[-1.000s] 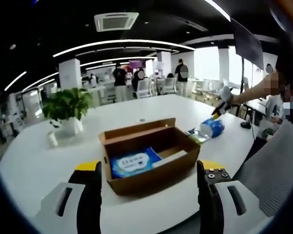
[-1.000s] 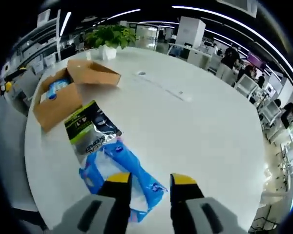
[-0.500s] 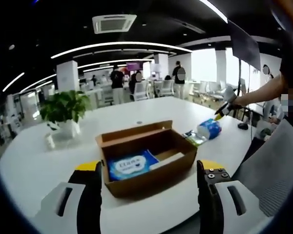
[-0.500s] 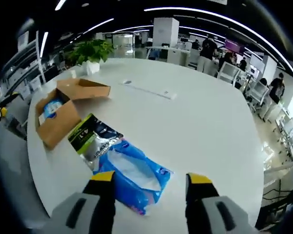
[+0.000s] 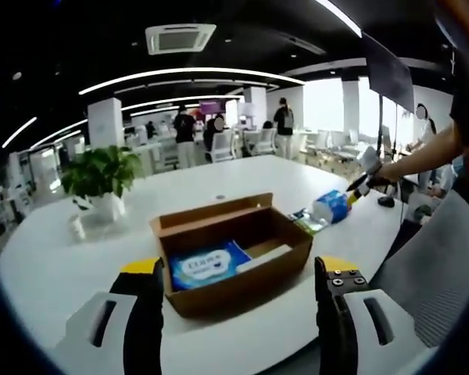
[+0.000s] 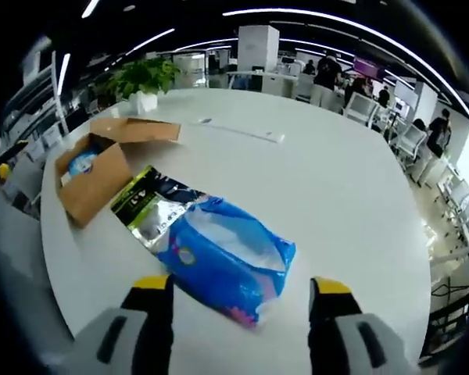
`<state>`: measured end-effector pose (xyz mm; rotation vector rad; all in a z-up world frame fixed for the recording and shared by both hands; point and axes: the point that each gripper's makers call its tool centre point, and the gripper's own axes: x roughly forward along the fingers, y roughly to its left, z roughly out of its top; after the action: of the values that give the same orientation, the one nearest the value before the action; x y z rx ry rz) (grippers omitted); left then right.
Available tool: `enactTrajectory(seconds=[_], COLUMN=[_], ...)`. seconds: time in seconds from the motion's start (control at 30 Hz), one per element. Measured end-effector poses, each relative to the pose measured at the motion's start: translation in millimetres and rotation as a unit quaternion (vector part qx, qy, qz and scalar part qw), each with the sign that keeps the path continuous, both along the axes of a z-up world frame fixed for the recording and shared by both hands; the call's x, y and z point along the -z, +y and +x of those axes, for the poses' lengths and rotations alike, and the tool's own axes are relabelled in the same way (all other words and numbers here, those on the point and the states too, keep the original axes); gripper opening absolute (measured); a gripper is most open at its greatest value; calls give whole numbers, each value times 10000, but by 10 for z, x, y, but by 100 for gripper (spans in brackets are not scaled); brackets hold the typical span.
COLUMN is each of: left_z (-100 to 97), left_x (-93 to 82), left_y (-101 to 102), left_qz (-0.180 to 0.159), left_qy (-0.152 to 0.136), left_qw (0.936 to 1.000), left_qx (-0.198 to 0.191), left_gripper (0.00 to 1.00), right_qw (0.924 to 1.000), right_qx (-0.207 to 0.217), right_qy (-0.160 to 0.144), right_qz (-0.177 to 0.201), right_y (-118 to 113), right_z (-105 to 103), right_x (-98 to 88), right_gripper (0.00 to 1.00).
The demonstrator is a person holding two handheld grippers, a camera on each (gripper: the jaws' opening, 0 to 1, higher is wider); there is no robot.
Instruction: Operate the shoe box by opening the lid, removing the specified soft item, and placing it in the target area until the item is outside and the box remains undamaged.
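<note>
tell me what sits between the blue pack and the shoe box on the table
In the right gripper view, a green-and-black foil packet lies between the blue pack and the shoe box.

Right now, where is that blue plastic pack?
In the right gripper view, the blue pack lies on the white table, just ahead of the open right gripper, beside a green-and-black pouch near the cardboard box.

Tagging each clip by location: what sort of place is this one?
Most likely an open-plan office: a large white table carrying the cardboard box, rows of desks and office chairs behind, people standing around, strip lights and a ceiling air-conditioning unit.
</note>
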<state>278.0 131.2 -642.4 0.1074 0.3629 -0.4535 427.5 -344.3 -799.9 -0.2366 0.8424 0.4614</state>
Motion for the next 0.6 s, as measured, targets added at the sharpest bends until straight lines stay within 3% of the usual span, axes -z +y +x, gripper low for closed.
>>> enactTrajectory(seconds=[0.27,0.6], left_z=[5,10], left_x=[6,22], left_y=[21,40], left_qz=[-4,25], left_qy=[9,44], left_qw=[10000,10000], left_qx=[-31,-68], left_gripper=[81,80], right_qw=[9998,9996], right_qx=[128,116], right_qy=[116,133], right_qz=[-123,-205], right_y=[23,66], right_z=[-42,14], right_x=[240,363], right_gripper=[79,75])
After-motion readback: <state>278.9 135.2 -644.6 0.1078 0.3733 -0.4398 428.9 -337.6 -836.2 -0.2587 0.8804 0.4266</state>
